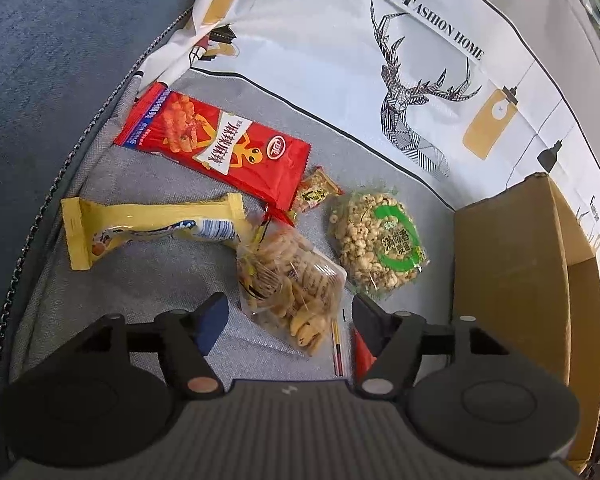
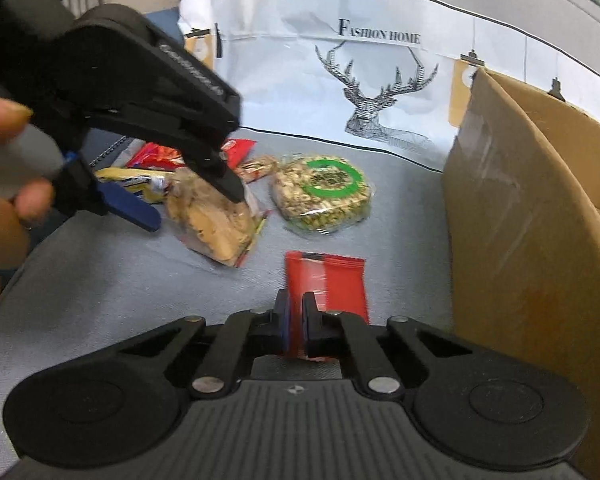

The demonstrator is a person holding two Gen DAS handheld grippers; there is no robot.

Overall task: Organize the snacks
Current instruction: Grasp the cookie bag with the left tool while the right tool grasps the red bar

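Note:
Snacks lie on a grey cloth (image 1: 140,300). A clear bag of crackers (image 1: 292,284) sits between the spread fingers of my left gripper (image 1: 290,316), which is open; the pads do not press it. In the right wrist view that left gripper (image 2: 188,204) hovers over the cracker bag (image 2: 216,228). My right gripper (image 2: 296,320) is shut on the near edge of a small red packet (image 2: 327,284) lying flat beside the cardboard box (image 2: 519,220). Further back are a long red packet (image 1: 216,140), a yellow packet (image 1: 148,228) and a round puffed-grain cake (image 1: 379,240) with a green label.
A tiny orange packet (image 1: 315,194) lies by the long red one. The open cardboard box (image 1: 511,260) stands at the right. A white cloth printed with a deer (image 1: 411,100) rises behind. Dark blue fabric (image 1: 60,60) borders the left. A person's hand (image 2: 0,220) holds the left gripper.

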